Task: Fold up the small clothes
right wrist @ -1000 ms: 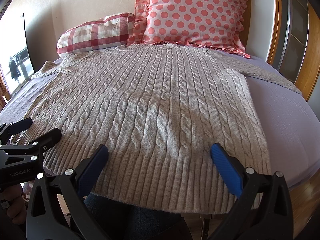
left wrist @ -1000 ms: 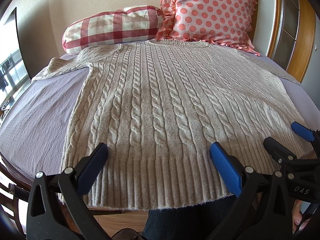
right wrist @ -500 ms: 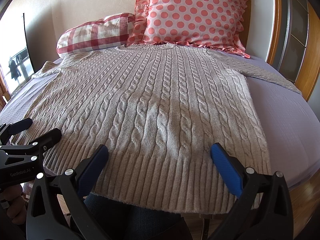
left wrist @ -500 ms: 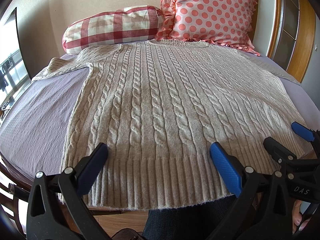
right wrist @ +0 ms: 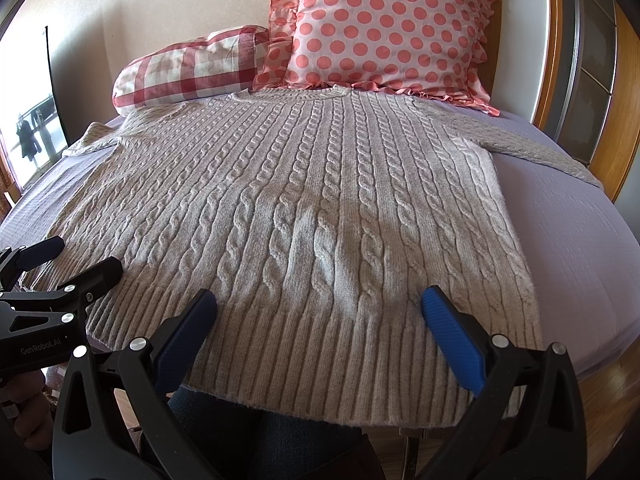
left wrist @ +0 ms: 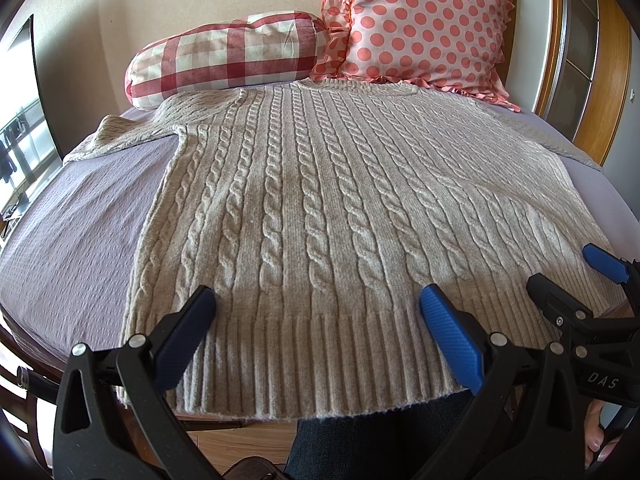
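A beige cable-knit sweater (left wrist: 320, 200) lies flat on the lilac bed, neck toward the pillows, ribbed hem hanging at the near edge; it also shows in the right wrist view (right wrist: 320, 208). Its sleeves spread out to both sides. My left gripper (left wrist: 316, 304) is open and empty, hovering over the hem's left half. My right gripper (right wrist: 318, 304) is open and empty over the hem's right half. The right gripper shows at the right edge of the left wrist view (left wrist: 576, 276), and the left gripper at the left edge of the right wrist view (right wrist: 80, 260).
A red checked bolster (left wrist: 228, 60) and a pink polka-dot pillow (left wrist: 424, 24) lean on the wall behind the sweater. The lilac bedcover (right wrist: 580, 240) shows on both sides. A wooden frame (right wrist: 624, 92) stands at the right. A person's dark trousers (left wrist: 360, 440) are below the hem.
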A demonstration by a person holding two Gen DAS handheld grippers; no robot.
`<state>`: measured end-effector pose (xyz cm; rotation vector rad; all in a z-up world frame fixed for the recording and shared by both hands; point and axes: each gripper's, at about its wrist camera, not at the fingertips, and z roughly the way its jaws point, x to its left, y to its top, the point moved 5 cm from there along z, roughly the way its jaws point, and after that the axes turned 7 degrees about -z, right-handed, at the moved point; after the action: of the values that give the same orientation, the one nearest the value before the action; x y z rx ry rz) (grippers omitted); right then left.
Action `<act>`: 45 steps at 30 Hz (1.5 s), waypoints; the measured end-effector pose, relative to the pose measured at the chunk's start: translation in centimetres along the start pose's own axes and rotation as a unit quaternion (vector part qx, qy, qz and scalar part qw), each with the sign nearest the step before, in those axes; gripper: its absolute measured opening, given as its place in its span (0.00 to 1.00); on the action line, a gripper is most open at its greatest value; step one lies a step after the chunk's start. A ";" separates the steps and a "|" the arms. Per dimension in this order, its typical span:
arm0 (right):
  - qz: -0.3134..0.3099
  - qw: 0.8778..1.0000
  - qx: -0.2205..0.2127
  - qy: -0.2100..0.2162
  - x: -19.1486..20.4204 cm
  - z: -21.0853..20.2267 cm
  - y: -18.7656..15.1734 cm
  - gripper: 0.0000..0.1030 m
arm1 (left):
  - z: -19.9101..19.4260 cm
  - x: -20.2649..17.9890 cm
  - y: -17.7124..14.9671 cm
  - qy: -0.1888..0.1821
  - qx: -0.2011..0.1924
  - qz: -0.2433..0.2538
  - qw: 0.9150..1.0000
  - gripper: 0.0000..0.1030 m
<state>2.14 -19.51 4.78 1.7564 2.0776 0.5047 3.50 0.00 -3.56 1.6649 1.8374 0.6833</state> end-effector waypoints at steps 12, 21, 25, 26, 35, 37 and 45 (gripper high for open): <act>0.000 1.000 0.000 0.000 0.0 0.0 0.0 0.99 | 0.0 0.0 0.0 0.000 0.000 0.000 1.000 0.98; 0.000 1.000 0.000 0.000 0.0 0.0 0.0 0.99 | 0.0 0.0 0.0 0.000 0.000 0.000 1.000 0.98; 0.000 1.000 0.001 0.000 0.0 0.0 0.0 0.99 | 0.0 0.0 0.0 0.000 0.000 0.000 1.000 0.98; 0.000 1.000 0.001 0.000 0.0 0.0 0.0 0.99 | 0.0 0.0 0.0 0.000 0.000 0.000 1.000 0.98; 0.089 0.990 -0.037 0.101 -7.6 -0.4 4.0 0.99 | -0.2 -0.2 0.3 -0.003 0.009 0.019 1.000 0.98; 0.156 0.982 -0.059 0.086 -13.5 -1.0 5.8 0.99 | -0.3 -0.2 1.1 -0.006 0.008 0.024 1.000 0.98; 0.432 0.898 -0.074 -0.043 -38.6 2.1 7.5 0.77 | -1.6 3.9 7.0 -0.020 -0.067 -0.048 0.996 0.98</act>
<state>15.48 -56.35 8.63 2.4825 1.0588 0.7653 7.05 4.61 2.22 1.4855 1.7892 0.7105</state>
